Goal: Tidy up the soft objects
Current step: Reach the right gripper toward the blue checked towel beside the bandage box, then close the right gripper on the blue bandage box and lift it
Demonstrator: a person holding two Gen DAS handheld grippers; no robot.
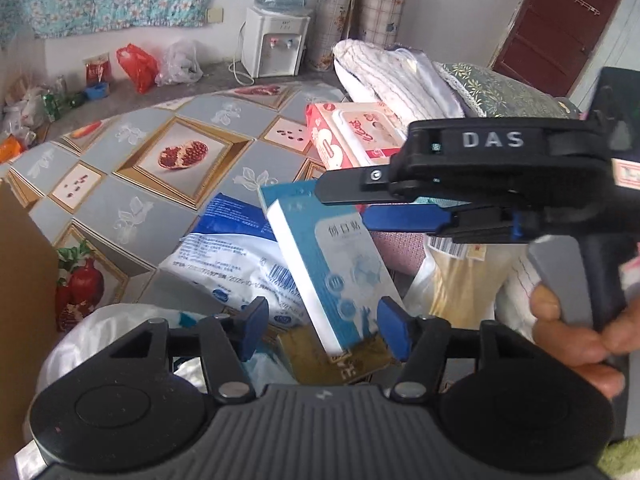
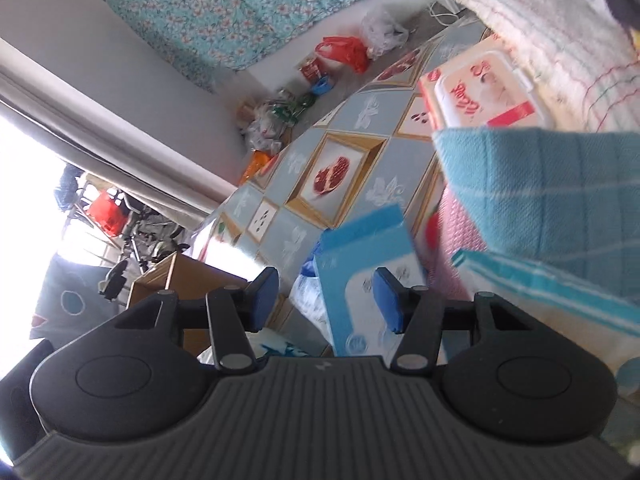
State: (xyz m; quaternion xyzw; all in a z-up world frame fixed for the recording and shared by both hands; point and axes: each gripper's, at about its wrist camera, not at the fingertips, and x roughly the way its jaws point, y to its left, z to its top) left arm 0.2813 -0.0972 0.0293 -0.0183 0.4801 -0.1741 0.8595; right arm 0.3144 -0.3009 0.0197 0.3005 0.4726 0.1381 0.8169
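Blue-and-white box [image 1: 340, 264] stands tilted on the clutter at the near edge of the table [image 1: 120, 208], its lower end on a gold packet [image 1: 340, 364] and beside a white printed bag [image 1: 224, 256]. It looks mid-handover. The left gripper [image 1: 325, 330] is half-wide, with the box's lower end between its pads and no pad pressing, likely so the box can be lifted away. The right gripper [image 2: 326, 304] straddles the upper end at medium width, but whether it actually grips can't be told.
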